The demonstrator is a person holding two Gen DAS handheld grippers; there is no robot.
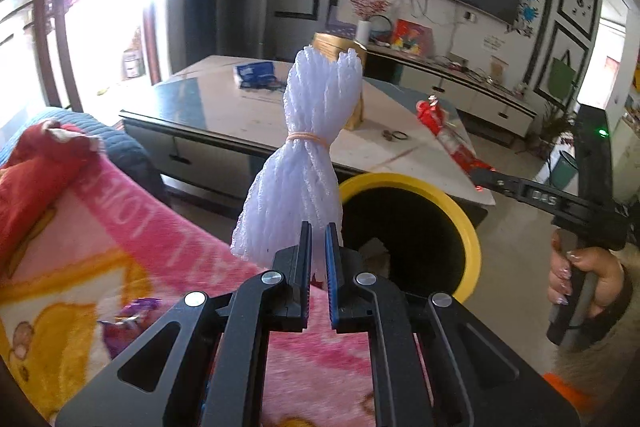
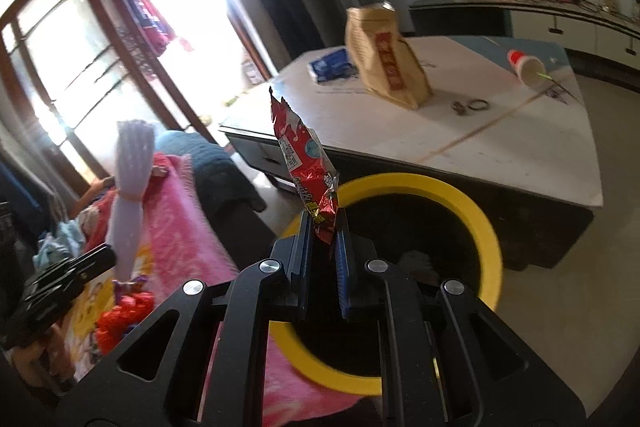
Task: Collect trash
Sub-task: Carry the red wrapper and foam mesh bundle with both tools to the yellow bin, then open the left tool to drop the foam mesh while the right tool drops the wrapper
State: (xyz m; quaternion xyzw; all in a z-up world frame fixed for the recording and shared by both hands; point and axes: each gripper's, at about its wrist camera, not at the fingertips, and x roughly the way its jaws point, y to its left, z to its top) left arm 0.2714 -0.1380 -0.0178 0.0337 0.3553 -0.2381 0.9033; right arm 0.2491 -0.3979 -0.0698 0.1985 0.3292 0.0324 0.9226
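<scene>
trash here is two pieces, both already lifted: a white foam net (image 1: 298,155), tied with a rubber band (image 1: 310,137), is clamped at its lower end by the left gripper (image 1: 319,247), and a red wrapper (image 2: 308,163) stands pinched at its bottom by the right gripper (image 2: 323,239). both hang near the yellow-rimmed bin (image 2: 476,203), which stands on the floor between the pink blanket (image 1: 132,239) and the table (image 2: 460,147). the wrapper sits over the bin's near rim; the net looks just beside the rim, on the blanket side.

the step in hand seems to be the drop. to do it well, bring each piece fully over the dark opening before letting go, since both are light and could drift or catch on the rim. the net is bulky, so it wants the middle of the mouth. more litter seems to lie on the blanket and table.
</scene>
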